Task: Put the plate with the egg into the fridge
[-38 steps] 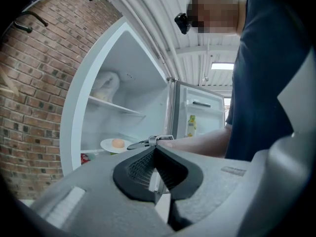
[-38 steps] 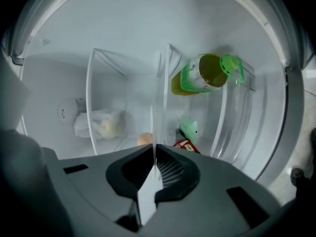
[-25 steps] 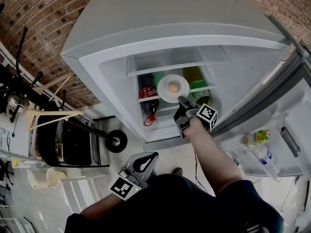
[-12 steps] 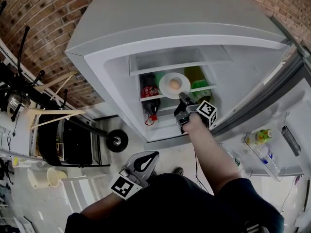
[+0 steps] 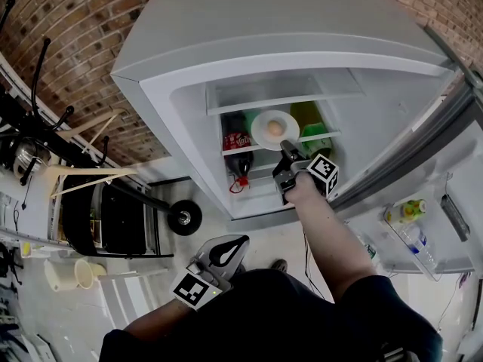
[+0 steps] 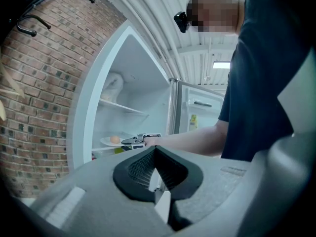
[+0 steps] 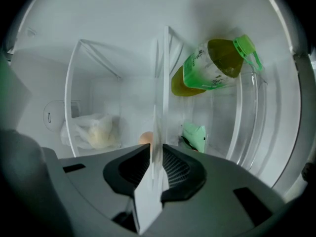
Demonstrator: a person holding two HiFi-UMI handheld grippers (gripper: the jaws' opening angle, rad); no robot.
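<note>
The white plate (image 5: 264, 135) with the brown egg (image 5: 275, 127) rests on a shelf inside the open fridge (image 5: 226, 59). My right gripper (image 5: 287, 148) reaches level into the fridge at the plate's near rim. In the right gripper view the plate (image 7: 159, 127) stands edge-on between the pads, with the egg (image 7: 145, 138) behind it. The right gripper (image 7: 158, 167) has just been opening, and the rim is loose between its jaws. My left gripper (image 5: 226, 252) hangs low by my body, shut and empty. From the left gripper (image 6: 155, 154) I see the plate (image 6: 106, 142) on the shelf.
A cola bottle (image 5: 235, 146) and green bottles (image 5: 313, 138) stand beside the plate. A green-capped bottle (image 7: 217, 63) and a pale bag (image 7: 94, 132) lie deeper inside. The open door's shelf (image 5: 407, 225) holds bottles at the right. A black appliance (image 5: 98, 217) sits at the left.
The plate and my right gripper have shifted slightly deeper into the fridge. My left gripper has stayed where it was.
</note>
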